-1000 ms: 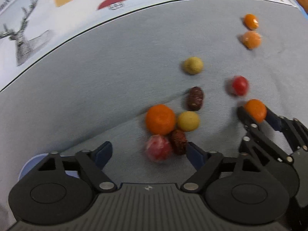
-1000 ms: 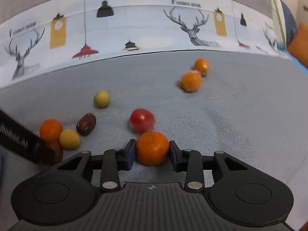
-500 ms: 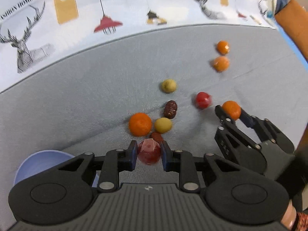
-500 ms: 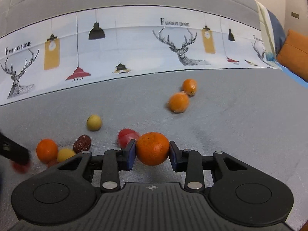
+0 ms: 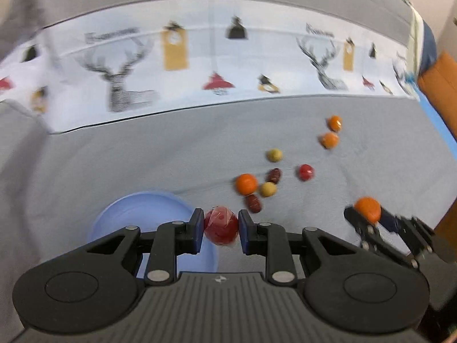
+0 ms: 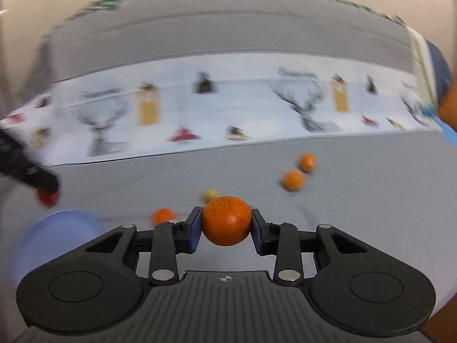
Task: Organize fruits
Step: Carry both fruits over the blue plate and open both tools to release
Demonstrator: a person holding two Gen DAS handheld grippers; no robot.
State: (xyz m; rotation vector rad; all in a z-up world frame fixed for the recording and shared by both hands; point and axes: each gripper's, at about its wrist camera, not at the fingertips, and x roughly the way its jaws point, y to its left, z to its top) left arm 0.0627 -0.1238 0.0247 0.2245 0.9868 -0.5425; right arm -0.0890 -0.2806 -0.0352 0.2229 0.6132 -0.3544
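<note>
at lower left of the left wrist view sits a blue bowl [image 5: 137, 214] on the grey cloth [image 5: 142, 160]. just right of it, at bottom centre, the left gripper [image 5: 220, 227] is clamped on a red wrapped fruit [image 5: 220, 225]. loose fruits lie right of centre: an orange [image 5: 245, 183], a yellow ball [image 5: 268, 189], two dark dates, a red tomato [image 5: 305, 172]. at the right edge the right gripper [image 5: 368, 214] is clamped on a mandarin [image 5: 367, 208], which fills the centre of the right wrist view [image 6: 226, 220].
</note>
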